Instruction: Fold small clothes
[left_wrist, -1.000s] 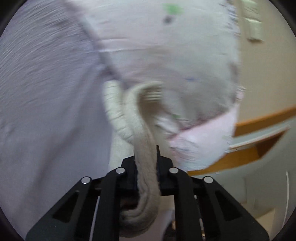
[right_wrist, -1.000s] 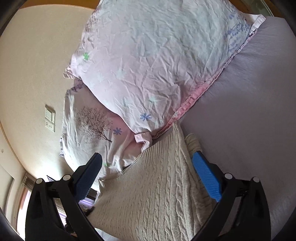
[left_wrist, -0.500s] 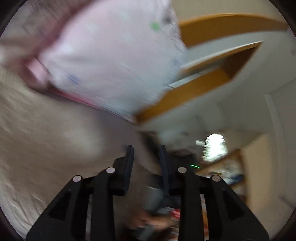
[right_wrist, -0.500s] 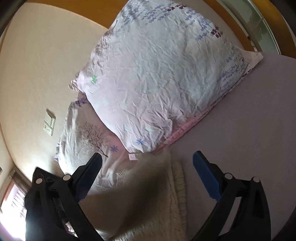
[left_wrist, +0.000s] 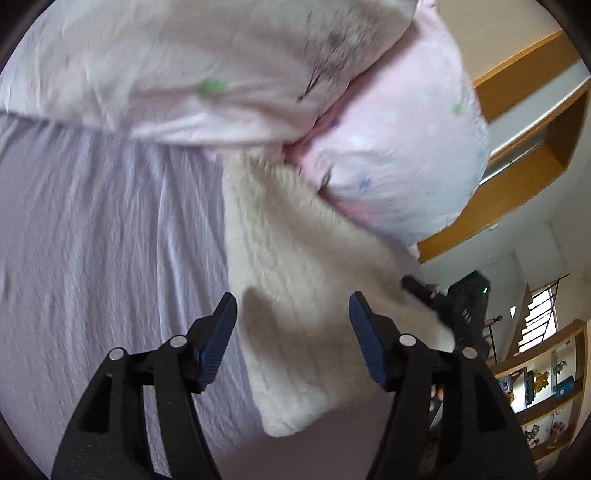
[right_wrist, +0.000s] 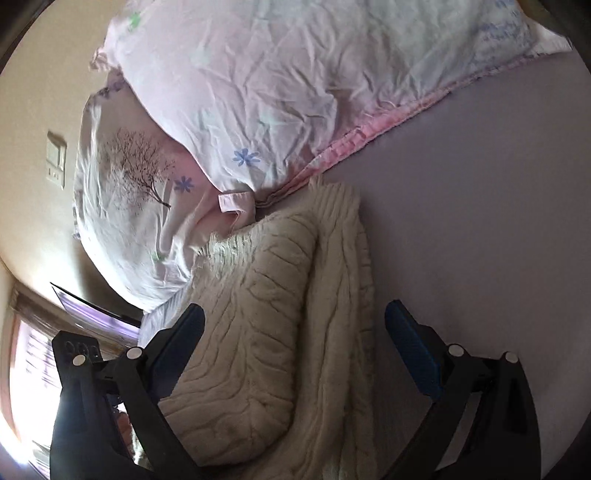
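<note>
My left hand-held gripper (left_wrist: 291, 321) is spread wide with nothing between its blue pads (left_wrist: 218, 339), and it hovers over the near end of the cream knit sweater (left_wrist: 295, 280). My right hand-held gripper (right_wrist: 293, 339) is just as wide and also grips nothing; its blue pads (right_wrist: 410, 347) stand on either side of the same sweater (right_wrist: 266, 332) without touching it that I can see.

The sweater lies on the bed, on the lilac sheet (left_wrist: 110, 240). In the right wrist view it is doubled over: a thick folded part with cable ribbing sits on top toward the left, and a flatter layer runs alongside it on the right, reaching a little further up. Its far end touches the pillows. In the left wrist view the picture is somewhat blurred, but the sweater shows as a long cream strip running from between my fingers up to where the two pillows meet.

The upper pillow (right_wrist: 314, 85) is pale pink with small blue flowers and a pink frilled edge, and it rests partly on a second pillow (right_wrist: 125, 192) printed with a bare tree. Beyond them is a cream wall with a switch plate (right_wrist: 56, 158). Off to the side in the left wrist view, I see a wooden bed frame (left_wrist: 517, 177) and shelves (left_wrist: 546, 387) holding small items.
</note>
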